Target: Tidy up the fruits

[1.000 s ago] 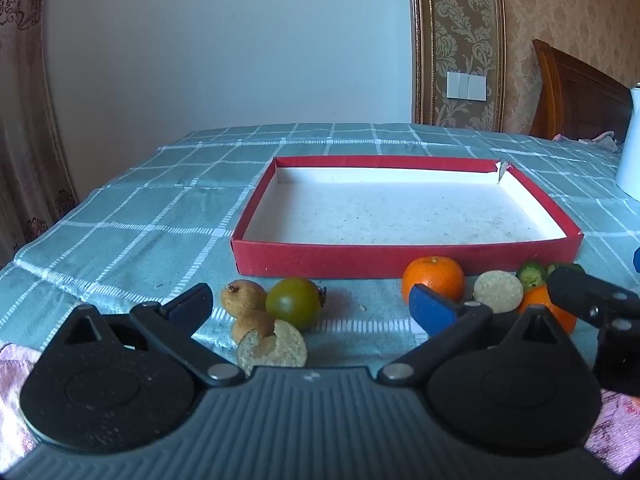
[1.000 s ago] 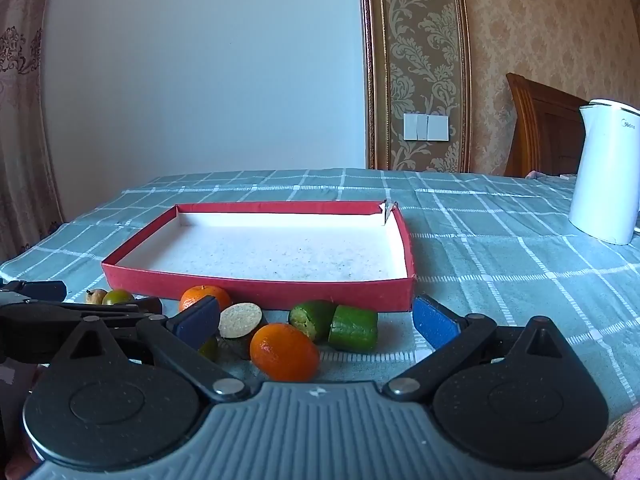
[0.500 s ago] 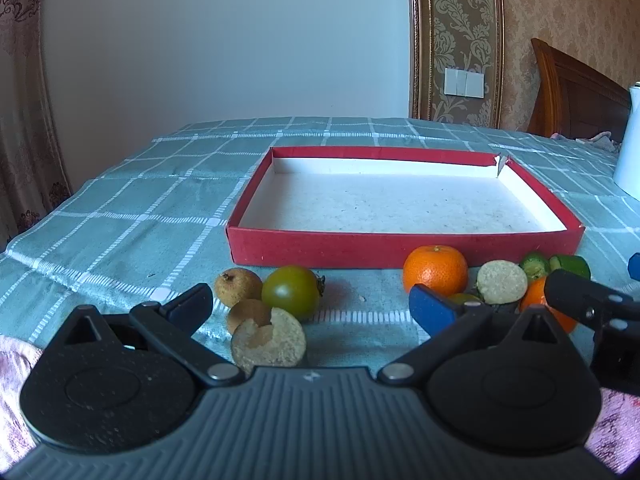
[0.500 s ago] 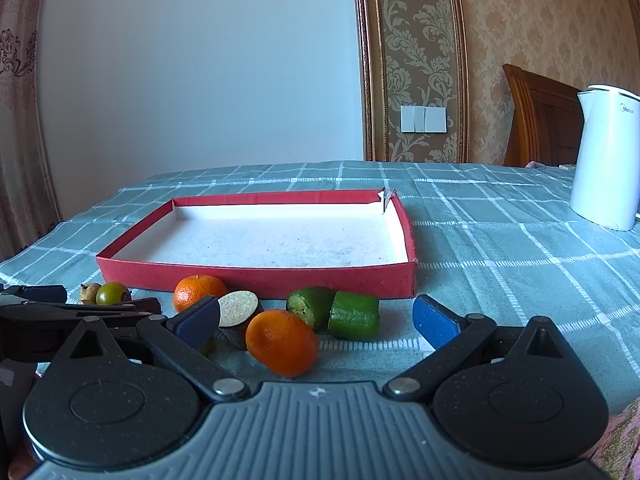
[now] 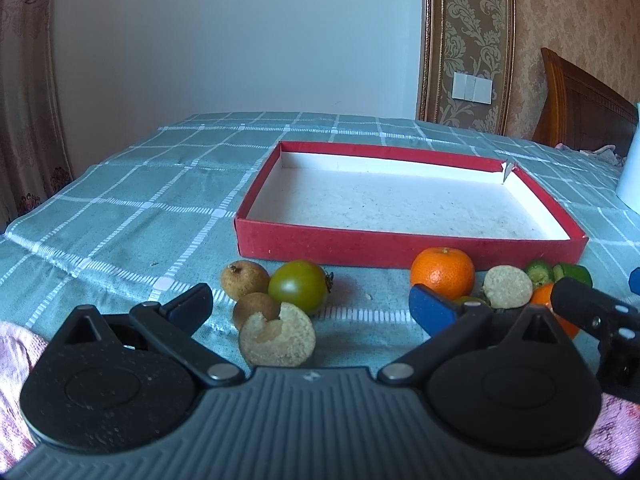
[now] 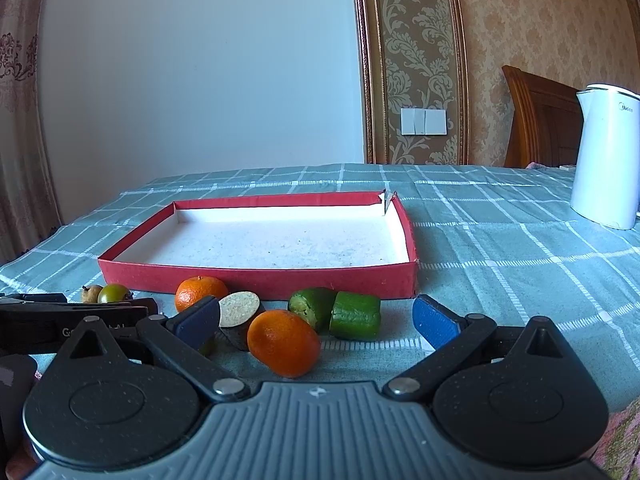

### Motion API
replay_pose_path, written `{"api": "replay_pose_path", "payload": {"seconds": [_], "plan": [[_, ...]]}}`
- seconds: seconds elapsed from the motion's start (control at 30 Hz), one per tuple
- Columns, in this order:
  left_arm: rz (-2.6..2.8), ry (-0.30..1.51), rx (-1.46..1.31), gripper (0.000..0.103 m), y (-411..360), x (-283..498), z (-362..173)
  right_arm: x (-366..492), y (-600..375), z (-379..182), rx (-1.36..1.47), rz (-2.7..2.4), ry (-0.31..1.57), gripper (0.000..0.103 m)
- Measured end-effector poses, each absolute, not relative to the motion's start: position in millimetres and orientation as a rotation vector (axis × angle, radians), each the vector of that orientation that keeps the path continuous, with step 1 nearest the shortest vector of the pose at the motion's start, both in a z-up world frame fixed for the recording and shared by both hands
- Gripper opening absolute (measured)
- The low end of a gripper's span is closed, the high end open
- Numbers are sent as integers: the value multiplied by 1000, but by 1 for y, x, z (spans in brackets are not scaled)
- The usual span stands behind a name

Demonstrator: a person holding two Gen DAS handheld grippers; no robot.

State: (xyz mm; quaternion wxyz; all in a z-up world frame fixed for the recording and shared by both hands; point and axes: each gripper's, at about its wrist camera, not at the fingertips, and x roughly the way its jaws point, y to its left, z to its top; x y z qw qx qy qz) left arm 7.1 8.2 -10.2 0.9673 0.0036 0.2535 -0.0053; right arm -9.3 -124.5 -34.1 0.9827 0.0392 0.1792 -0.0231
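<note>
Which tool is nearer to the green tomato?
Left. The left tool is open right in front of the green tomato; the right tool is open further right, by the oranges.

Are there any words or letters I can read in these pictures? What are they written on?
"Midea" in small grey letters, a bit blurry, near the top of the white kettle.
"G...AI" in white letters on the side of the left claw, as the right camera sees it; the middle letters are hidden behind the right claw.
Nothing is written on the red box, the fruits or the wall switches.
</note>
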Motion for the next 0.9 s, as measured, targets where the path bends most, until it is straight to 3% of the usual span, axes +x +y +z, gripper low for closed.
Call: {"api": "replay_pose_path", "payload": {"seconds": [0.9], "plan": [[9, 490, 24, 103, 7, 3, -11, -13, -125, -37, 93, -46, 344, 103]]}}
